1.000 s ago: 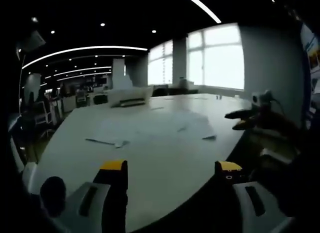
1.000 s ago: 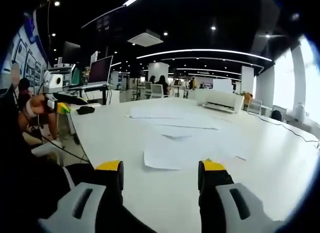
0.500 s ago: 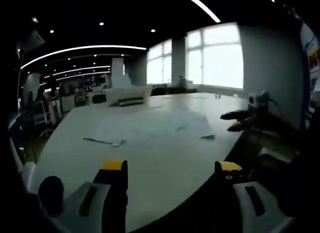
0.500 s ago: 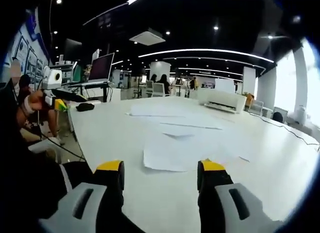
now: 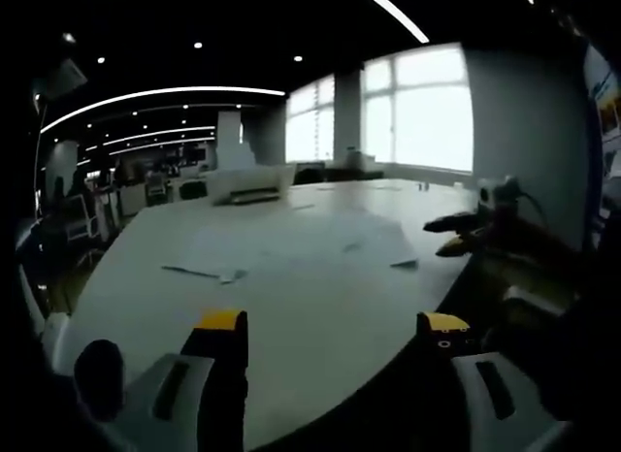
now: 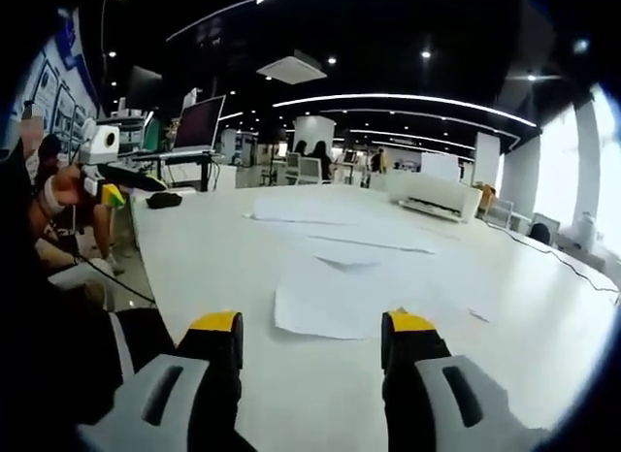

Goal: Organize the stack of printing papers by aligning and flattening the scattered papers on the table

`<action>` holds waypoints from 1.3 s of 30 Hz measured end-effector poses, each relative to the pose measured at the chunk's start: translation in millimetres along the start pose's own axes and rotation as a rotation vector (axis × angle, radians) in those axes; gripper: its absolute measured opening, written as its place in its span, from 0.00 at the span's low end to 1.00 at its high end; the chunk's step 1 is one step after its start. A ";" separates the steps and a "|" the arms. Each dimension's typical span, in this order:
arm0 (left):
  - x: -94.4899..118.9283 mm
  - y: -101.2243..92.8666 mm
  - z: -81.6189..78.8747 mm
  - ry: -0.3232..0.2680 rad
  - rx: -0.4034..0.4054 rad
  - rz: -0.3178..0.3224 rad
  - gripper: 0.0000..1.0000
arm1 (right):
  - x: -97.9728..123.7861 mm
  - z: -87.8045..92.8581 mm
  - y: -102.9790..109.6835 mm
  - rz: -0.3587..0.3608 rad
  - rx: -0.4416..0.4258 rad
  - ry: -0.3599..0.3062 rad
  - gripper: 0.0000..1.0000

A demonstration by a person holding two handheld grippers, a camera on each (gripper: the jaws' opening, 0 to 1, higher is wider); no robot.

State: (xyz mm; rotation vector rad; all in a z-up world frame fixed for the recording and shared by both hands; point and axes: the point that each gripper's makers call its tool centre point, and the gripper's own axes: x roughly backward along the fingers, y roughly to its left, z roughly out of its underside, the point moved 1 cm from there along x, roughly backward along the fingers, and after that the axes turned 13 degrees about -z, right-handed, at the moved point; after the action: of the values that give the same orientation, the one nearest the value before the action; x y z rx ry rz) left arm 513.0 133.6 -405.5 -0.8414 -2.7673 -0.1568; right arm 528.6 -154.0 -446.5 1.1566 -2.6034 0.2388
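Observation:
Several white printing papers [image 6: 335, 302] lie scattered and overlapping across the white table [image 6: 213, 268], spreading toward its middle [image 6: 374, 234]. In the left gripper view the same sheets [image 5: 291, 248] lie flat past my jaws, with one curled edge [image 5: 406, 264] near the table's right rim. My left gripper [image 5: 332, 323] is open above the near table edge, holding nothing. My right gripper [image 6: 312, 321] is open too, just short of the closest sheet. The right gripper [image 5: 456, 234] comes into the left gripper view from the right; the left gripper [image 6: 112, 185] shows at the left of the right gripper view.
A white printer [image 6: 427, 195] stands at the table's far end, seen also as the printer [image 5: 247, 187]. A dark mouse-like object [image 6: 165, 200] lies near the table's left edge. A monitor [image 6: 199, 127] and desks sit behind. People sit far back. Bright windows [image 5: 417, 108] line the wall.
The right gripper view has crept forward and down a little toward the nearest sheet. The left gripper view has barely shifted. No paper has moved.

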 end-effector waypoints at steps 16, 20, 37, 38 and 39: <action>0.2 4.2 1.8 0.002 0.001 -0.008 0.72 | -11.5 5.8 0.0 -0.013 0.008 0.023 0.52; 0.3 4.4 1.2 0.001 0.001 -0.008 0.72 | -13.0 6.3 -0.2 -0.013 0.008 0.026 0.52; -0.4 4.2 2.9 0.007 -0.003 -0.010 0.72 | -23.1 11.1 -1.6 -0.019 0.022 0.045 0.51; -0.4 4.0 2.9 0.007 -0.003 -0.009 0.72 | -23.5 11.4 -1.7 -0.019 0.023 0.046 0.51; -0.4 4.0 2.8 0.007 -0.004 -0.009 0.72 | -23.9 11.8 -1.9 -0.019 0.026 0.048 0.51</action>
State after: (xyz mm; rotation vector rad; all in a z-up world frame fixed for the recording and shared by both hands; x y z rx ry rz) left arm 515.0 137.2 -408.2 -0.8274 -2.7657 -0.1669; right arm 543.1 -141.7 -465.2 1.1684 -2.5536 0.2935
